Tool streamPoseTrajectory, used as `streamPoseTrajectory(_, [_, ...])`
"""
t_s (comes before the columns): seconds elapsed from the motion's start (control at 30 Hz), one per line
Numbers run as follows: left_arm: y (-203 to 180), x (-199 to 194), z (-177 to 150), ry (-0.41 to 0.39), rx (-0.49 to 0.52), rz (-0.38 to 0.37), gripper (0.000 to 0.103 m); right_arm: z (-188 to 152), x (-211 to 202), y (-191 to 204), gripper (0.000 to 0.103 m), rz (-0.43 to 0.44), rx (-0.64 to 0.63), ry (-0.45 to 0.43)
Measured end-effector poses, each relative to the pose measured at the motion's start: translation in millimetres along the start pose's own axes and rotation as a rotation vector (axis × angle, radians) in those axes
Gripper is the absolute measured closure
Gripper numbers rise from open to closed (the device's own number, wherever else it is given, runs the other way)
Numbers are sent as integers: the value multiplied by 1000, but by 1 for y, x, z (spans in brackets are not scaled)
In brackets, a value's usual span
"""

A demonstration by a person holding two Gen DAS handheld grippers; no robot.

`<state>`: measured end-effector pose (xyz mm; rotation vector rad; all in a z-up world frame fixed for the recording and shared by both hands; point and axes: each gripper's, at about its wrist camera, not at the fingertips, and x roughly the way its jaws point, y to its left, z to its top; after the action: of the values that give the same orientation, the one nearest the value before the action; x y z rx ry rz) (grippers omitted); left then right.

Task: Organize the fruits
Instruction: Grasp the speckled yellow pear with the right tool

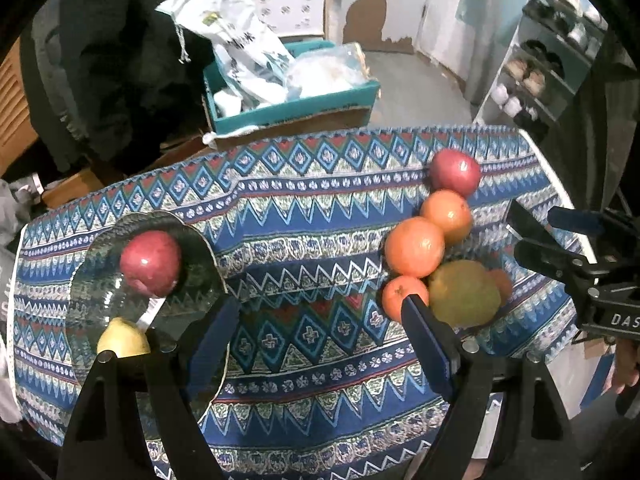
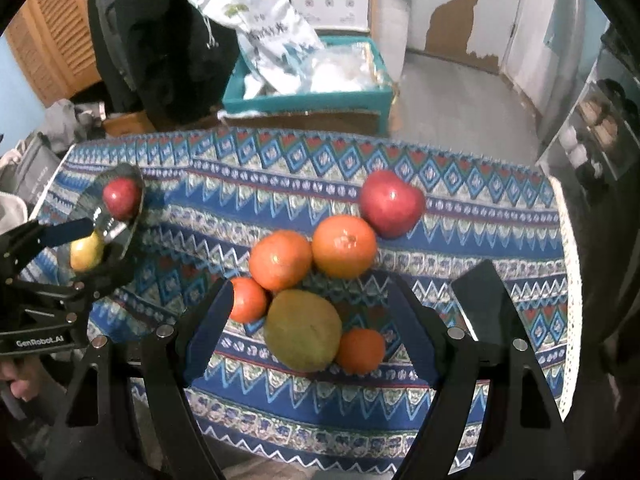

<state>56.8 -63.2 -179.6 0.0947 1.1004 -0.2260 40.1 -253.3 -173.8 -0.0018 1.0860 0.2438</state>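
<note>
A glass plate [image 1: 100,280] at the table's left holds a red apple [image 1: 151,263] and a yellow fruit [image 1: 123,343]; the plate shows in the right wrist view [image 2: 132,220] too. A cluster lies on the right: a red apple [image 2: 392,203], two large oranges [image 2: 344,252] [image 2: 280,259], two small oranges [image 2: 248,300] [image 2: 360,350] and a green-yellow fruit [image 2: 303,330]. My left gripper [image 1: 320,328] is open and empty between plate and cluster. My right gripper [image 2: 312,320] is open, its fingers either side of the green-yellow fruit, above it.
The table wears a blue patterned cloth [image 1: 304,216]. Behind it stands a teal box [image 1: 292,108] with white bags. A shelf unit [image 1: 548,64] stands at the right. A dark coat [image 1: 112,60] hangs at the left rear.
</note>
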Motion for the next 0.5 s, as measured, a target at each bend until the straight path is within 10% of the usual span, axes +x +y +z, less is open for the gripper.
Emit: streamPoseTrajectory(0.5, [-4,50,-19,122,33,20,18,-26,67,6,23,35,-80,186])
